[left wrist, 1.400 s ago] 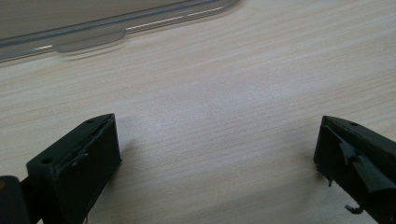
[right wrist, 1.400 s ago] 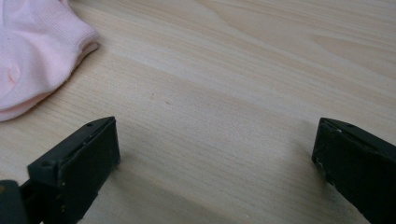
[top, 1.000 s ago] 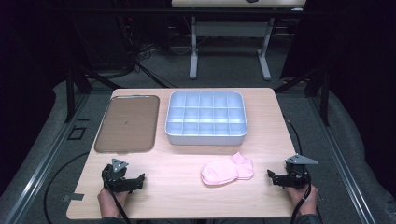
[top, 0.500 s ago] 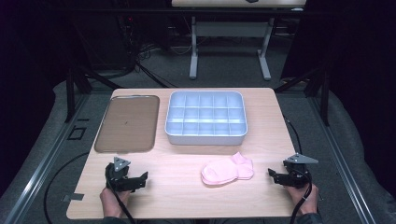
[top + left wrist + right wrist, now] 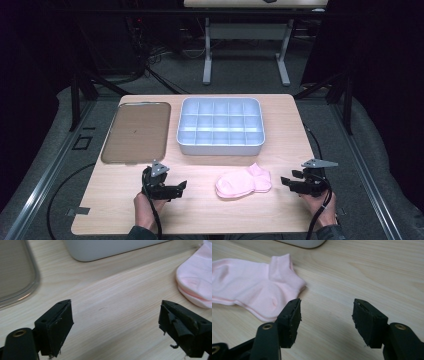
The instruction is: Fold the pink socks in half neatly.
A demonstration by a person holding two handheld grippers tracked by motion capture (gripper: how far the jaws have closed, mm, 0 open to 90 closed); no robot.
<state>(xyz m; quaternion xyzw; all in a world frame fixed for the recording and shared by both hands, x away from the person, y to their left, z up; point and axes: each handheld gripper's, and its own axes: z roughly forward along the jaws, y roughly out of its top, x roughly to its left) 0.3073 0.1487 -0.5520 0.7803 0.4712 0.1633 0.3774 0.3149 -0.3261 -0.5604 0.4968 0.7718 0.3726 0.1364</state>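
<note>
Approach to pink socks (image 5: 243, 183), both grippers empty.
Left gripper (image 5: 183, 186) wide, right gripper (image 5: 284, 181) half-open, both jaws just closing; risk: pinching one sock only, pair separates.

Pink socks (image 5: 244, 183), looks like a pair stacked one on top of the other, lying flat on the wood table near the front edge, a bit right of center. Ankle-length, soft knit w/ ribbed cuffs pointing up-right toward the back in the high view, toes to the left. Just in front of the grey divided bin but not touching it, nothing holding them.
</note>
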